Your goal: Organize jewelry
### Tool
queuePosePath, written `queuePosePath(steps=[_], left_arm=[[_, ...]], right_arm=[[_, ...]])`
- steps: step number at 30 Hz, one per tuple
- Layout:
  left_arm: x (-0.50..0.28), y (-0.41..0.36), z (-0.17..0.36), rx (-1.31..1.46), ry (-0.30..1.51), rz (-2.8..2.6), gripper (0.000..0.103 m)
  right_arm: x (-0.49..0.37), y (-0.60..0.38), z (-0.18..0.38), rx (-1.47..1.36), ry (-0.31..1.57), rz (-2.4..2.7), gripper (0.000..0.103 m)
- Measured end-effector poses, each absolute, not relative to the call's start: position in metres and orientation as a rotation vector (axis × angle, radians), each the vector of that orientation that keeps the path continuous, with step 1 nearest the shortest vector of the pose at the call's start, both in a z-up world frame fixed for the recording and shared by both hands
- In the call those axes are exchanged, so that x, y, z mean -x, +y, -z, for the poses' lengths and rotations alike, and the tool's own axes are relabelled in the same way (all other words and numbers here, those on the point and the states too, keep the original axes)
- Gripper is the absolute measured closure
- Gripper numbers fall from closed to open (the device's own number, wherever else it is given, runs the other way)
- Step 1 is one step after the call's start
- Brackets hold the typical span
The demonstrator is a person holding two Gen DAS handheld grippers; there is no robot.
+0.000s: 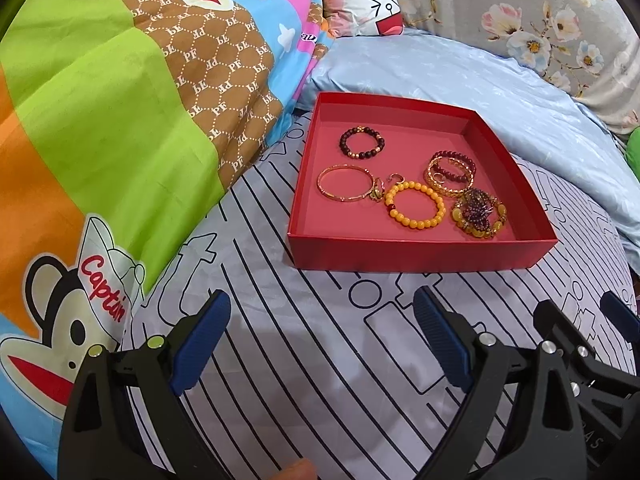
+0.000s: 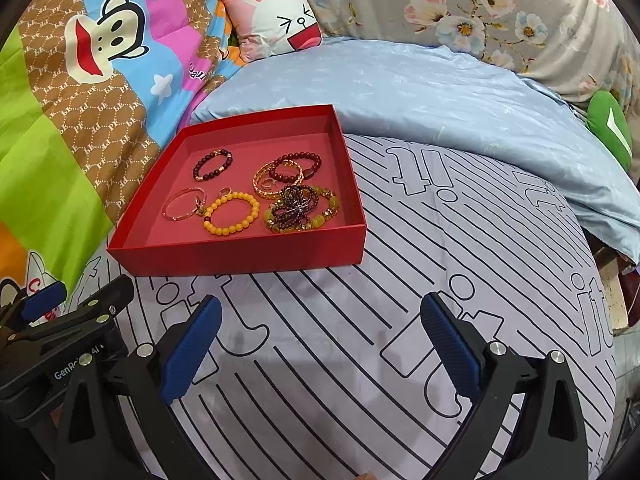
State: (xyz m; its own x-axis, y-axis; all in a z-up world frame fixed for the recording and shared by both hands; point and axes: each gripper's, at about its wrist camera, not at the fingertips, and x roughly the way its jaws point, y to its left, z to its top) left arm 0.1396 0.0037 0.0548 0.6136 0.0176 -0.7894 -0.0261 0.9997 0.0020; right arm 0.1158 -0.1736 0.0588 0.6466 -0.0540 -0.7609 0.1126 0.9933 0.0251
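Note:
A red tray (image 1: 416, 254) (image 2: 240, 254) sits on the striped bedsheet. It holds a dark bead bracelet (image 1: 362, 142) (image 2: 212, 165), a gold bangle (image 1: 345, 183) (image 2: 184, 203), a yellow bead bracelet (image 1: 415, 205) (image 2: 231, 213), a gold and dark red stack (image 1: 450, 174) (image 2: 286, 172) and a purple and yellow cluster (image 1: 479, 212) (image 2: 302, 208). My left gripper (image 1: 322, 316) is open and empty, short of the tray. My right gripper (image 2: 320, 320) is open and empty, short of the tray's right corner. Each gripper shows in the other's view: the right one (image 1: 580, 336), the left one (image 2: 72, 308).
A cartoon monkey quilt (image 1: 120, 120) (image 2: 60, 120) is piled on the left. A light blue duvet (image 1: 480, 92) (image 2: 440, 96) lies behind the tray. A rabbit cushion (image 1: 360, 0) (image 2: 276, 20) and a floral cover (image 2: 500, 8) are at the back. The bed's right edge (image 2: 608, 280) drops off.

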Motion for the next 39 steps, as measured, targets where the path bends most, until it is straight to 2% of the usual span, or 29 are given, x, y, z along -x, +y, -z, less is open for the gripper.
queuePosePath(steps=[39], left_arm=[[-0.1430, 0.0058, -0.0577, 0.011, 0.897, -0.030, 0.015]], right_arm=[[-0.1176, -0.1695, -0.0587, -0.070, 0.872, 0.089, 0.007]])
